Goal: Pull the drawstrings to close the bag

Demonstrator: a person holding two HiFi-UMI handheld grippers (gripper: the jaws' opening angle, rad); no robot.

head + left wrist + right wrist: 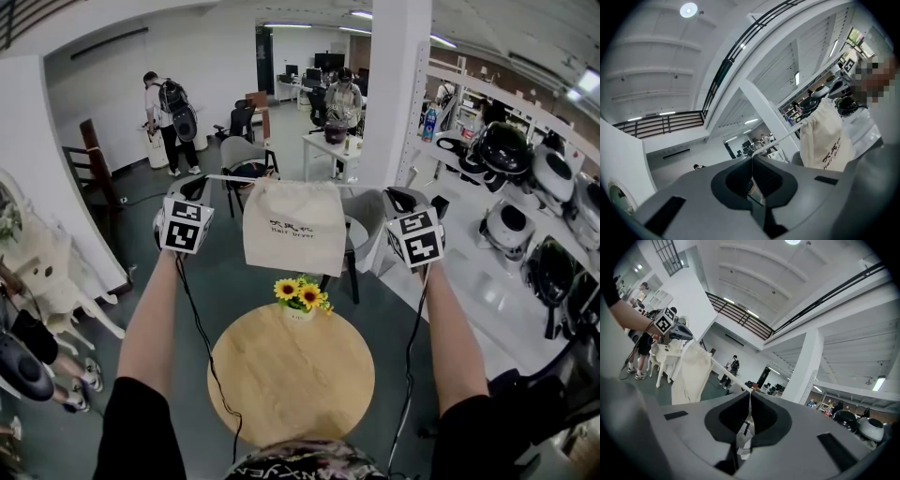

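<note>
The cream cloth drawstring bag (293, 230) hangs in the air between the two grippers, above the round wooden worktop (291, 394). The left gripper (752, 157) is clamped on one end of the white drawstring (783, 136) and the right gripper (750, 393) on the other, with both cords taut. The pull probably wants to be level, even and straight apart so the mouth cinches without slipping. The bag's contents are hidden; a small white pot (298, 314) holds yellow sunflowers (300, 293).

A round wooden bench (291, 384) carries a small pot of sunflowers (300, 294) at its far edge. Beyond the bench rises a white pillar (398, 84); right of the bench stand shelves of helmets (506, 148).
</note>
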